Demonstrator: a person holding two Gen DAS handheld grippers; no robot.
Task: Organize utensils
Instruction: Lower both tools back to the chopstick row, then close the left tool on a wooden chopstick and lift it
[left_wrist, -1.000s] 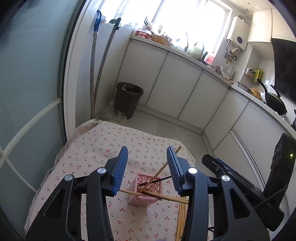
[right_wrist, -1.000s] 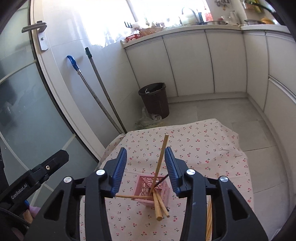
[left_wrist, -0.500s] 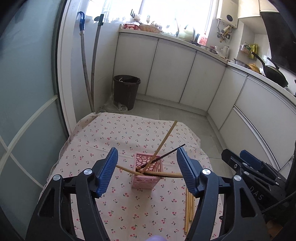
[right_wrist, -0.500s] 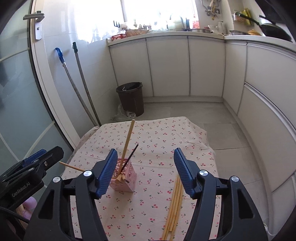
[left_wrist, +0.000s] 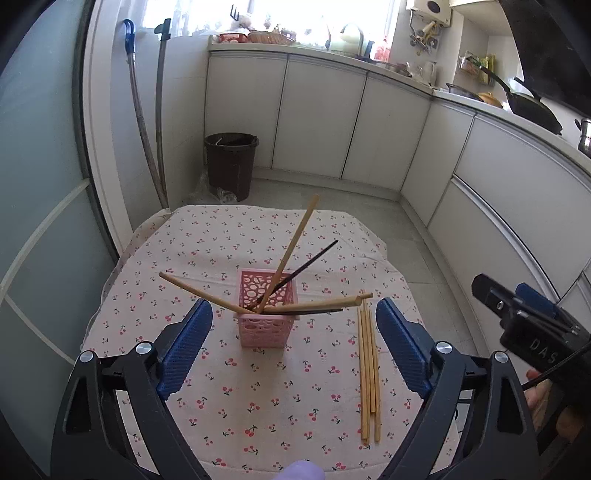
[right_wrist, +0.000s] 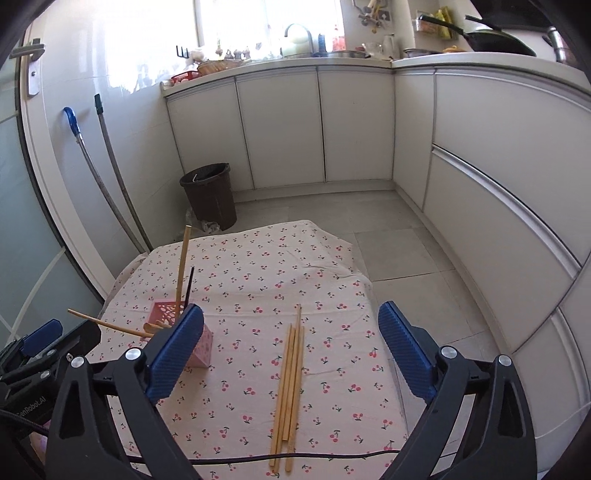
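L gripper (left_wrist: 293, 347): jaws opening, nothing between; faces pink basket (left_wrist: 266, 325).
R gripper (right_wrist: 291, 354): jaws opening, empty; over loose chopsticks (right_wrist: 288, 387), likely next pick.

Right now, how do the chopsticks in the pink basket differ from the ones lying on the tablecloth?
The chopsticks in the pink basket stick up and fan out at different angles; the loose chopsticks lie flat on the tablecloth, side by side and nearly parallel. The basket group includes dark sticks as well as wooden ones; the loose ones are all light wood. Both sets are long, thin sticks, and neither gripper holds any.
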